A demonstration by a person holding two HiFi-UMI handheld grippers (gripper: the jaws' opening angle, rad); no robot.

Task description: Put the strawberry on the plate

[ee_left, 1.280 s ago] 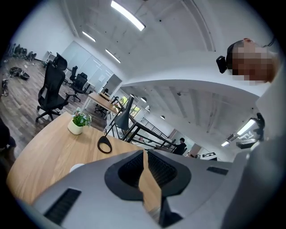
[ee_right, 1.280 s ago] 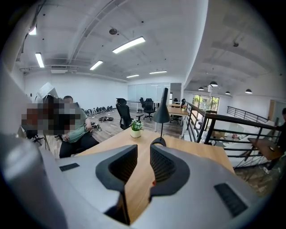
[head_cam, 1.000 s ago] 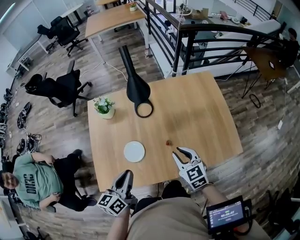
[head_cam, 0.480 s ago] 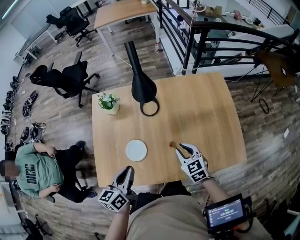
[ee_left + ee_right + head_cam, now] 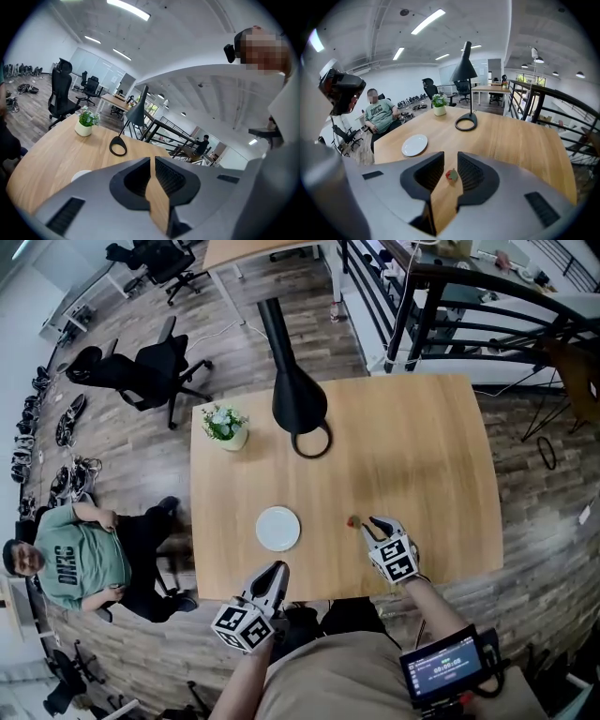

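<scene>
The strawberry (image 5: pixel 352 520) is a small red lump with a green cap, lying on the smooth, pale wooden table (image 5: pixel 412 446) a little to the right of the plate (image 5: pixel 278 528), well clear of it. The plate is round, white, flat and bare, and it sits near the table's front edge. The right gripper (image 5: pixel 378 524) is grey with ribbed black pads and carries a cube of black-and-white square markers behind its jaws. It slants forward and down from the person's forearm at the lower right. Its jaws stand apart and their tips are low over the wood. In the right gripper view the strawberry shows in the gap between them, resting on the table with neither pad pressing on it; the head view puts it just off the tips. The left gripper (image 5: pixel 277 570), of the same build, hangs at the table's front edge below the plate, pointing forward at a shallow downward tilt, with its jaws together and nothing in them. Farther back stand a black lamp (image 5: pixel 298 404) with a cone shade and a ring-shaped foot, and a small green plant (image 5: pixel 225 425) in a pale pot.
</scene>
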